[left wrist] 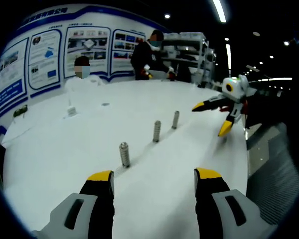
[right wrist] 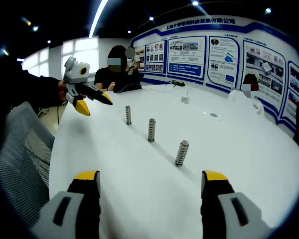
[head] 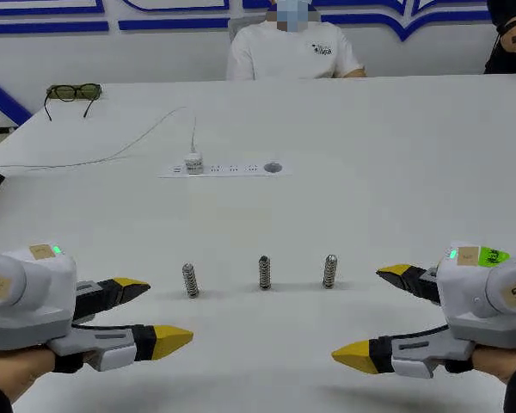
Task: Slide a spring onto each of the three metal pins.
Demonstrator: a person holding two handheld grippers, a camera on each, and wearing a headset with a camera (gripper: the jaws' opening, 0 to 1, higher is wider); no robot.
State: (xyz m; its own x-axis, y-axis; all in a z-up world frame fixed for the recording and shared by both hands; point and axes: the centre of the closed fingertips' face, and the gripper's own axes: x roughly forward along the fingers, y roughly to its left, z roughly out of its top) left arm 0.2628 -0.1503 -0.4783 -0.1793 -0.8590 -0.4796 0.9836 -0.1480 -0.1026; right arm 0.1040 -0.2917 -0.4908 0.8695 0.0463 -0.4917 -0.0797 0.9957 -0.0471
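Springs point(head: 264, 272), three, upright in a row on a white table point(head: 396, 155); both claws wide open and empty.

Head view: the row sits just toward 6 o'clock of centre, evenly spaced and not touching, with the left spring point(head: 190, 280) at the 9 o'clock end and the right spring point(head: 329, 270) at the 3 o'clock end. Left gripper point(head: 168, 310) at 8 o'clock, yellow-tipped jaws spread far apart, nothing between them, near the left spring but clear of it. Right gripper point(head: 358, 312) at 4 o'clock, jaws equally spread, holding nothing, near the right spring but apart from it. Power strip point(head: 228, 168) at 12 o'clock of the row, well apart, with a white plug and cable. Glasses point(head: 73, 91) at 10 o'clock on the far edge. Seated person point(head: 292, 52) at 12 o'clock beyond the table.
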